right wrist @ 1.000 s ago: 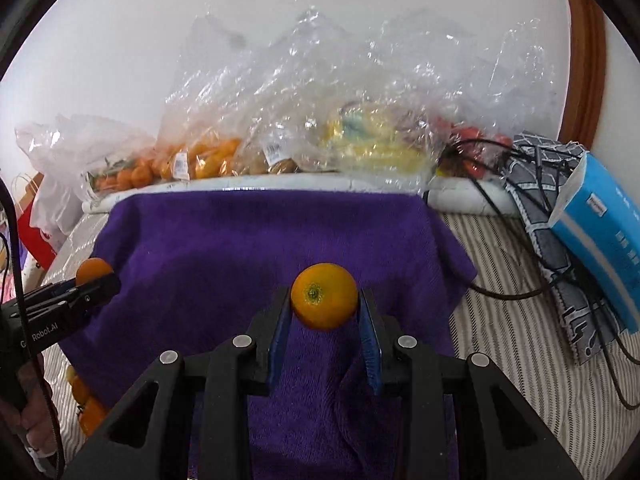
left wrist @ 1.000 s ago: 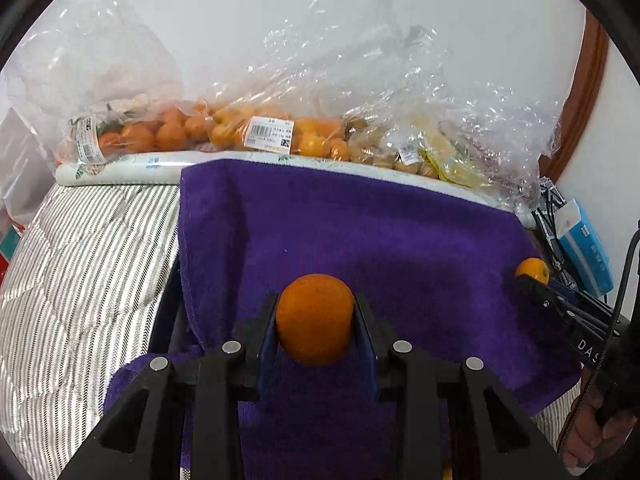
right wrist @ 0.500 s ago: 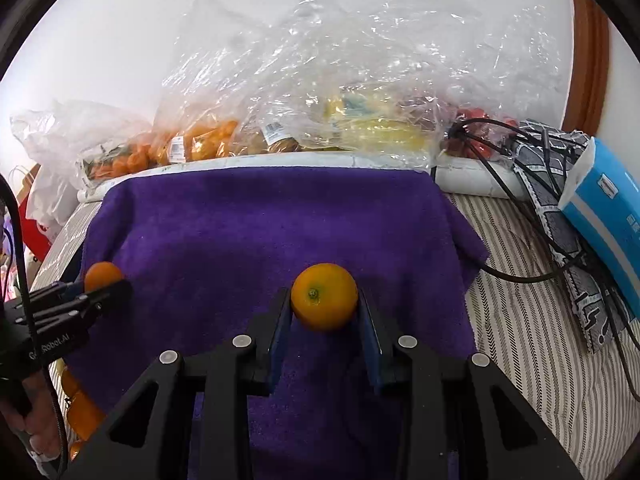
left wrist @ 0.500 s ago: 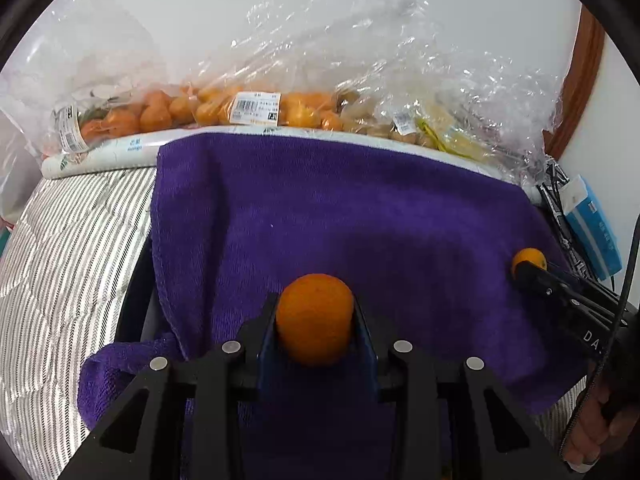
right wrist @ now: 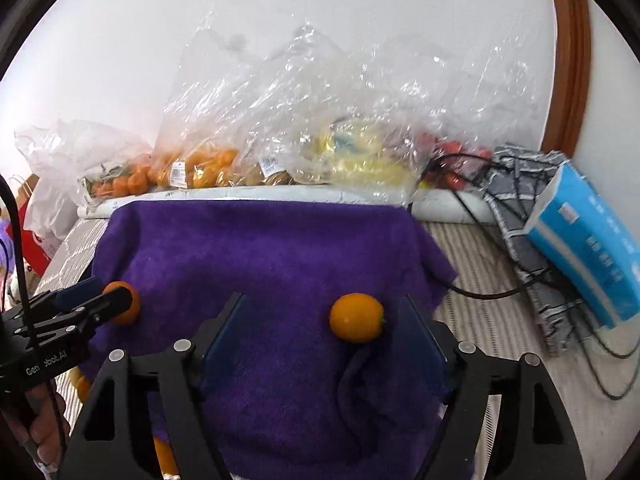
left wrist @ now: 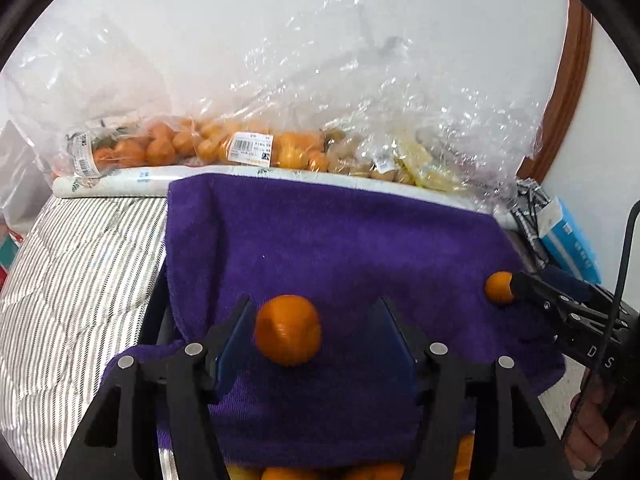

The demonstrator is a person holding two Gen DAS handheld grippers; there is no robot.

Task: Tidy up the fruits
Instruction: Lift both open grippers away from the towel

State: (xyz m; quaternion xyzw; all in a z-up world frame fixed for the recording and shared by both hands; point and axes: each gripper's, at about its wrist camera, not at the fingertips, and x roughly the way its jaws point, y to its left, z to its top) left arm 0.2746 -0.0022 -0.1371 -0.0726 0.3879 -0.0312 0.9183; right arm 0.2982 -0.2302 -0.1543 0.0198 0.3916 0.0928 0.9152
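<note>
Both grippers hang over a purple towel [left wrist: 340, 240] with their jaws opening. My left gripper [left wrist: 314, 308] has a round orange [left wrist: 288, 330] loose between its blue pads, close to the left pad and clear of the right one. In the right wrist view my right gripper [right wrist: 323, 302] has a smaller orange [right wrist: 357, 323] lying on the towel [right wrist: 260, 260] between its pads, nearer the right pad. Each gripper shows in the other's view, the right gripper [left wrist: 520, 282] at the right edge and the left gripper [right wrist: 108, 294] at the left edge.
Clear plastic bags of oranges [left wrist: 208, 146] and yellow fruit [right wrist: 352, 160] line the wall behind the towel. A blue tissue pack [right wrist: 588, 240], a grey checked cloth [right wrist: 520, 208] and black cables [right wrist: 500, 292] lie right. Striped bedding [left wrist: 80, 260] lies left. More oranges [left wrist: 376, 472] peek below the towel's near edge.
Both grippers were shut on their oranges; now both sets of jaws stand apart and the oranges sit loose between them. Both views have pulled back slightly from the towel.
</note>
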